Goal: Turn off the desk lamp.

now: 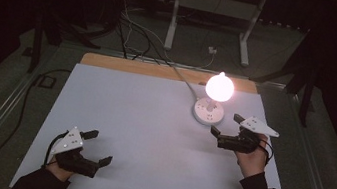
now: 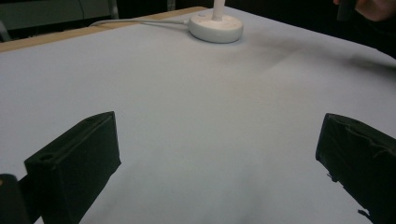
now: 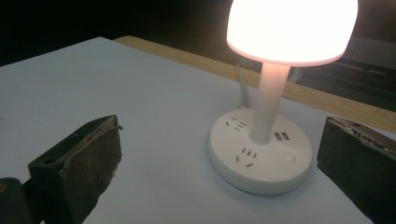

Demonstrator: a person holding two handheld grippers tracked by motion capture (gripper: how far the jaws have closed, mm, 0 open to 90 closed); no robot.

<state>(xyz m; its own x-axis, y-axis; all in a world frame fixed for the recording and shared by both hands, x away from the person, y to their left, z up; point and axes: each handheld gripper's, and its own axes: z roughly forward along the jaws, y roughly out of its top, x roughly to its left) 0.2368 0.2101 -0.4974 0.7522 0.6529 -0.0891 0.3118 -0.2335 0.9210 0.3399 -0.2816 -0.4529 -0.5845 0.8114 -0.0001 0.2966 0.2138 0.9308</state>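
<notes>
On the far right of the white table [image 1: 140, 136], a lit lamp [image 1: 219, 87] glows over its round white base [image 1: 208, 111].

Both claws hang with jaws spread and nothing between them: the left claw [image 1: 97, 148] near the front left corner, well apart from the lamp, the right claw [image 1: 227, 125] just beside the base, which has sockets on top. A white cord [image 1: 184, 79] runs from the base toward the table's far edge.

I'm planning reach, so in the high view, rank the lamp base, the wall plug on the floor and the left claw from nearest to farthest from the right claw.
1. Lamp base, just beside the right claw.
2. Wall plug, on the floor beyond the table.
3. Left claw, at the table's near left.
</notes>
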